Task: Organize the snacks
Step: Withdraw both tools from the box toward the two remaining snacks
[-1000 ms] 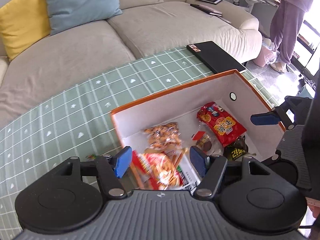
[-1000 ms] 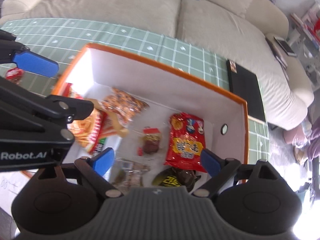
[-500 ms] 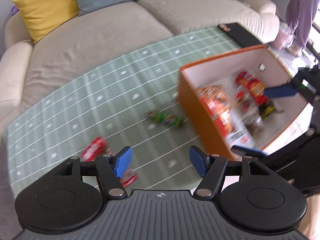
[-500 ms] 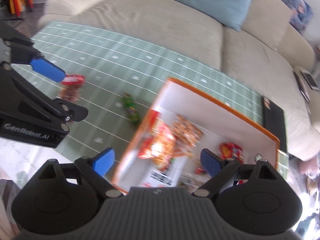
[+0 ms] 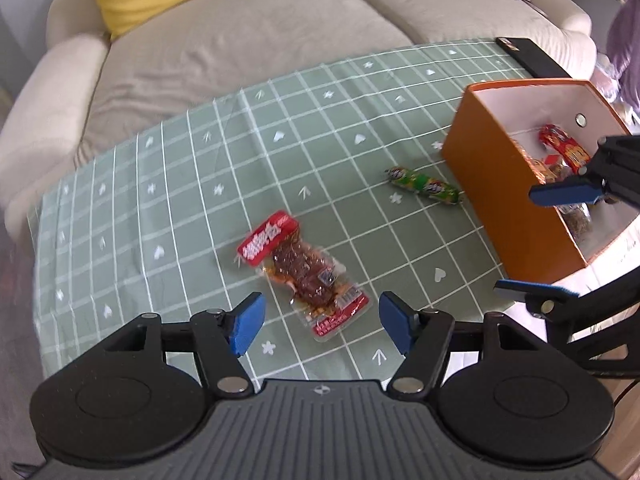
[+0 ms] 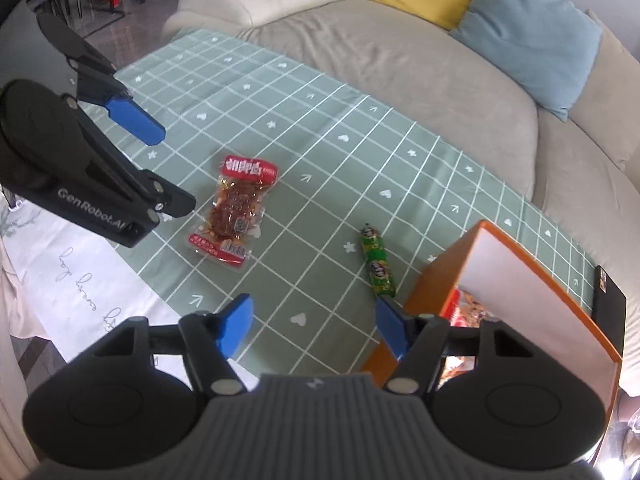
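The orange box at the right of the left wrist view already holds several snack packets, so most of the sorting looks done. 2 snacks are left on the green checked table: a red-topped clear packet of something dark and meaty, low in the centre of that view, and a green stick-shaped snack lying just beside the box's near wall. Neither snack is touched by anything. The left gripper hovers with its blue fingers spread wide, the red-topped packet lying just ahead of and between them; it carries nothing. The right gripper is likewise wide and empty; in its own view the green snack sits just ahead of its right-hand finger, with the box's corner close by at the lower right. The same view shows the red-topped packet left of centre, near the left gripper. By this layout, the job probably needs 2 more pick-ups and drops into the box, the left side likely taking the red packet and the right side the green one. The thin, flat packet may be awkward to pinch off the cloth.
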A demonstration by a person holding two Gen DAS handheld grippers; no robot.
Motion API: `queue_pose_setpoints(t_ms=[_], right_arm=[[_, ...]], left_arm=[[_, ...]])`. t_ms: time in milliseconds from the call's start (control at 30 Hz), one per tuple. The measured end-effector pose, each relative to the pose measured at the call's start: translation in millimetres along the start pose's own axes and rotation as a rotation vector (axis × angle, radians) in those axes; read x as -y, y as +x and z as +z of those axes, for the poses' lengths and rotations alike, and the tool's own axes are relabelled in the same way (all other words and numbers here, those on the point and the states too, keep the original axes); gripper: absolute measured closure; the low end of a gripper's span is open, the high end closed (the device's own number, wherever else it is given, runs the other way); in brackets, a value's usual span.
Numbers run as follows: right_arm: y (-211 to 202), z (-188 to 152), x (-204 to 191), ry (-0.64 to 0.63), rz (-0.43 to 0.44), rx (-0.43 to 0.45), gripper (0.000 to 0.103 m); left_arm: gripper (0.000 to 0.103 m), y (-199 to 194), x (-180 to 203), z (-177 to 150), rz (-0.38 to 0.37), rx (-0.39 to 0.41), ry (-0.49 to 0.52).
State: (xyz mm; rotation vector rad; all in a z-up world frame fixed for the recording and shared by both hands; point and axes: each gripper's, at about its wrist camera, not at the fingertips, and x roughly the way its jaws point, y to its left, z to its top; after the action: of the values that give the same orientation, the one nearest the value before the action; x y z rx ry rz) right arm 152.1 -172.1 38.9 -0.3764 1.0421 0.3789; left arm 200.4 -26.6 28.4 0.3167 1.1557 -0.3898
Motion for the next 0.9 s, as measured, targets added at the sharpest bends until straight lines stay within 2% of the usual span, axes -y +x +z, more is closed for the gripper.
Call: queue_pose_setpoints(t_ms=[167,300,467,600,767,900], right_arm=[[23.7,5.8,-2.3,-0.001,0.006,-0.035,0.041],[47.0,12.5,4.6,-0.014,0.011,-0.075,0.055],[74.5,22.9,20.7,-0.023,0.0,-0.127,0.055],[93.3,31.6,33.0,-0.037,-0.027,-0.161,0.055],[116.6,40.0,39.9,-0.084,-0.043,-0.195,0.056],[134.7,48.6,45.0,-0.117,-0.056,-0.229,0.056]], left_arm=[[0.026,22.8,-18.8,-3.6,-0.053,-0.022,-0.123],[0.028,44.8,-37.2,-5.6,-0.083,-0.031,-0.272],[0.029,76.4,-59.5,-10.2,-0.142,-0.046,-0.446],[0.029,97.7,-70.8,-13.3,-0.161,-0.044,-0.553],[0.035,110.7,-72.5,-15.0,-0.187,-0.027,-0.589],[0.038,115.3,-69.1,-15.6,-0.173,-0.023,-0.594]])
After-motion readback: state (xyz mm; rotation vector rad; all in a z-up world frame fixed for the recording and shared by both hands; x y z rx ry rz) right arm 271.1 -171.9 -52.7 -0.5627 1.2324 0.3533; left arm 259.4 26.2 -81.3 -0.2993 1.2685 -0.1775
